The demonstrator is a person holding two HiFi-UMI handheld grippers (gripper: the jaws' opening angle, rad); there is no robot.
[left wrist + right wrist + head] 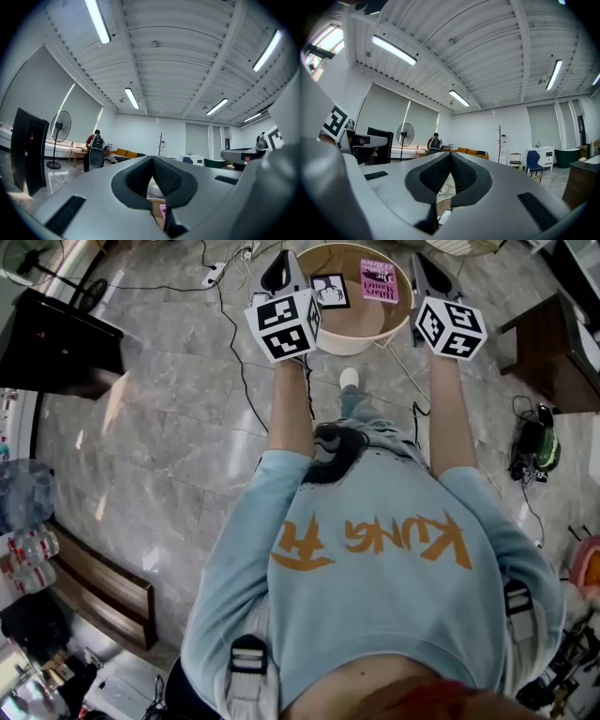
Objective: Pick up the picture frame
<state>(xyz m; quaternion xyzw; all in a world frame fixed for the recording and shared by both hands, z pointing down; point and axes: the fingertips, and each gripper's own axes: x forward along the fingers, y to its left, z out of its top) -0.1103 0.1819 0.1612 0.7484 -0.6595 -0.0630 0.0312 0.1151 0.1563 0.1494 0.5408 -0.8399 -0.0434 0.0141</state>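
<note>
The picture frame (330,291), black-edged with a drawing in it, lies flat on the round wooden table (349,337) at the top of the head view. A pink book (379,280) lies just right of it. My left gripper (279,268) is held level at the table's left rim, left of the frame, jaws shut and empty. My right gripper (425,274) is held level at the table's right rim, beyond the book, also shut with nothing in it. Both gripper views look out across the room; the left gripper (152,160) and right gripper (450,155) show their pads pressed together.
A black cabinet (58,339) stands at the left, a dark wooden table (551,351) at the right, and a bench (105,591) at the lower left. Cables (230,329) run over the grey floor. A person with a backpack (95,153) and a fan (59,127) are far off.
</note>
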